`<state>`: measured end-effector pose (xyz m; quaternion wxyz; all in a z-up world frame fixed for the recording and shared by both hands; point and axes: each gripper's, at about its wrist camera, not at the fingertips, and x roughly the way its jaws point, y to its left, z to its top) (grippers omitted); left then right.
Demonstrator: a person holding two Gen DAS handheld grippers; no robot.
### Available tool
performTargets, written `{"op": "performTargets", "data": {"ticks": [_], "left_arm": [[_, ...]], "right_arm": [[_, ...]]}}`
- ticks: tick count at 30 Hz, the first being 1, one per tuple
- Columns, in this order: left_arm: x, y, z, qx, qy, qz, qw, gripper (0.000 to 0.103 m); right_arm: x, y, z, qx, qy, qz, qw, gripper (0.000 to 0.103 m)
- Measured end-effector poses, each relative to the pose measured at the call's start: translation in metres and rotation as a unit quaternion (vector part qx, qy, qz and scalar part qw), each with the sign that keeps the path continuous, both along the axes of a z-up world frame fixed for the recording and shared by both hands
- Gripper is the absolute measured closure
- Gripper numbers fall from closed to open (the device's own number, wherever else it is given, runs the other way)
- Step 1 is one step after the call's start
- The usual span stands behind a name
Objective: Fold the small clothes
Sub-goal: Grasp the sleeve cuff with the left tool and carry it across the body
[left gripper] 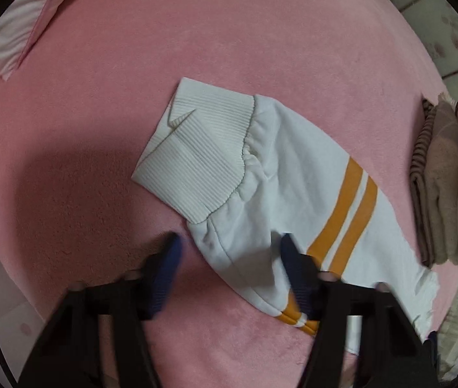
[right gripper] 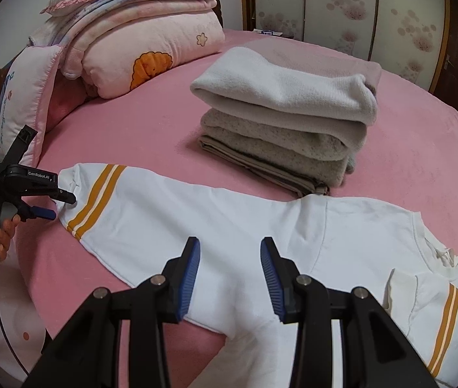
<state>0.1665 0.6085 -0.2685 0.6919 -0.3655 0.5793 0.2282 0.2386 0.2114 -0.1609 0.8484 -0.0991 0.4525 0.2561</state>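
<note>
Two grippers over one white sweatshirt [right gripper: 229, 226] with orange stripes, spread flat on pink bed [right gripper: 423, 161]. Left gripper [left gripper: 229, 252] pointed steeply down at sleeve end [left gripper: 245, 194]: ribbed cuff [left gripper: 196, 155] just beyond jaws, one finger [left gripper: 164, 265] on bare bed beside sleeve edge, other finger [left gripper: 296, 268] on sleeve near orange stripes [left gripper: 345, 213]; jaws partly open, straddling sleeve edge, not yet pinching cloth. Right gripper [right gripper: 230, 274] low over sweatshirt's body, jaws partly open with white cloth showing between, no grip visible. Neckline [right gripper: 449, 258] and second striped sleeve [right gripper: 439, 317] to right of right jaws. Stack of folded garments [right gripper: 287, 119] beyond right jaws, near sweatshirt's far edge; folded pink quilts [right gripper: 138, 42] farther off to left.

Likely risks, judged from present layout: left jaws closing on bed cover as well as sleeve, lifting both; pinch on one layer only, letting sleeve twist; wide swing of sleeve brushing stack and toppling it; uneven fold if right jaws fail to anchor body.
</note>
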Motion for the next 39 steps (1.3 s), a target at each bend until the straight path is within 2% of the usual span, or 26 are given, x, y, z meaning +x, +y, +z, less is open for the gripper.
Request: {"op": "performTargets", "data": {"ticks": [1, 3, 6, 8, 10, 13, 16, 19, 23, 27, 31, 32, 35, 36, 39], "left_arm": [[0.005, -0.005, -0.003, 0.006, 0.008, -0.020, 0.9997, 0.081], [0.013, -0.013, -0.002, 0.018, 0.009, -0.041, 0.9990, 0.094], [0.020, -0.032, 0.007, 0.071, 0.013, -0.070, 0.9949, 0.097], [0.022, -0.046, 0.019, 0.114, 0.004, -0.089, 0.9894, 0.097], [0.022, -0.064, 0.044, 0.154, -0.030, -0.107, 0.9818, 0.097], [0.019, -0.092, 0.081, 0.184, -0.078, -0.131, 0.9710, 0.097], [0.016, -0.132, 0.127, 0.199, -0.131, -0.165, 0.9570, 0.097], [0.019, -0.190, 0.172, 0.207, -0.188, -0.211, 0.9366, 0.097], [0.021, -0.260, 0.200, 0.177, -0.237, -0.266, 0.9176, 0.097], [0.025, -0.339, 0.190, 0.150, -0.255, -0.324, 0.8988, 0.096], [0.030, -0.414, 0.147, 0.119, -0.245, -0.367, 0.8894, 0.096], [0.029, -0.436, 0.130, 0.120, -0.241, -0.380, 0.8849, 0.096], [0.027, -0.470, 0.086, 0.127, -0.219, -0.401, 0.8803, 0.094], [0.027, -0.472, 0.070, 0.126, -0.208, -0.408, 0.8802, 0.091], [0.020, -0.496, 0.036, 0.127, -0.172, -0.430, 0.8773, 0.066]], "right_arm": [[0.002, -0.002, -0.002, 0.000, 0.004, -0.002, 1.000, 0.064], [0.004, -0.005, -0.007, 0.001, 0.013, -0.009, 1.000, 0.064], [0.005, -0.009, -0.009, 0.000, 0.015, -0.015, 1.000, 0.064], [0.004, -0.012, -0.008, -0.002, 0.013, -0.018, 1.000, 0.064], [0.005, -0.016, -0.006, -0.001, 0.011, -0.023, 1.000, 0.064], [0.005, -0.025, 0.001, 0.005, 0.010, -0.033, 0.999, 0.064], [0.003, -0.040, 0.012, 0.017, 0.004, -0.043, 0.999, 0.064], [-0.001, -0.063, 0.023, 0.028, -0.002, -0.058, 0.998, 0.064], [-0.009, -0.104, 0.036, 0.041, -0.009, -0.085, 0.995, 0.064], [-0.020, -0.156, 0.041, 0.043, -0.011, -0.121, 0.992, 0.064], [-0.030, -0.201, 0.031, 0.030, -0.009, -0.150, 0.988, 0.064], [-0.032, -0.210, 0.026, 0.026, -0.007, -0.157, 0.987, 0.064], [-0.034, -0.238, 0.008, 0.015, 0.017, -0.178, 0.984, 0.064], [-0.035, -0.249, 0.001, 0.012, 0.027, -0.187, 0.982, 0.064], [-0.040, -0.270, -0.010, 0.010, 0.044, -0.201, 0.979, 0.064]]}}
